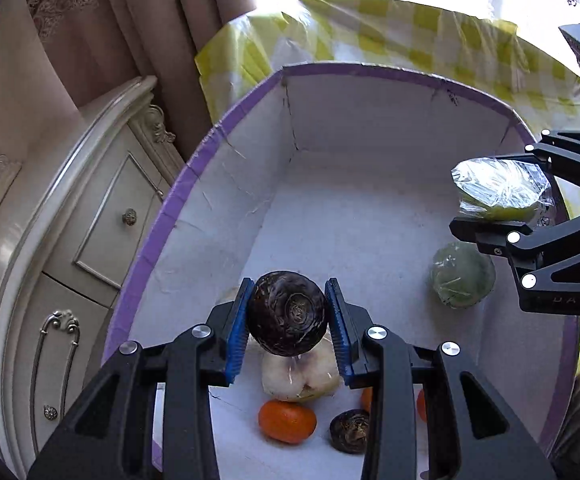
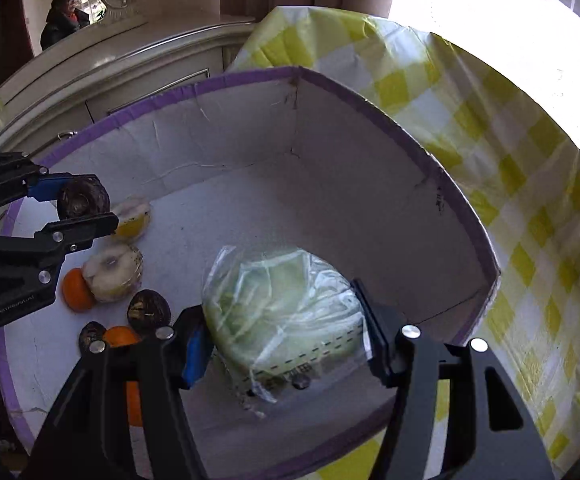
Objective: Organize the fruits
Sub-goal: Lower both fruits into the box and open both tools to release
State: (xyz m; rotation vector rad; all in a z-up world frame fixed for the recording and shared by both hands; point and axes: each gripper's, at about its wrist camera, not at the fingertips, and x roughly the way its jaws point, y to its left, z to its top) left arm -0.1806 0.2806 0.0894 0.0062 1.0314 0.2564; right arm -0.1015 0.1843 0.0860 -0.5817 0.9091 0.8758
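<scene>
Placing step in hand, judging by both claws loaded above box (image 1: 157, 240). Left gripper (image 1: 287, 318) clamped on dark round fruit (image 1: 287, 314), held over pale halved fruit (image 1: 300, 376); orange (image 1: 287, 421) and small dark fruit (image 1: 350, 430) lower, nearer claw base. Right gripper (image 2: 285, 328) clamped on wrapped green fruit (image 2: 277, 304), over bare box floor; second wrapped green fruit (image 1: 462, 276) below it in left view. Next, likely: lower each beside own kind, release gently, avoid crushing fruit underneath.
</scene>
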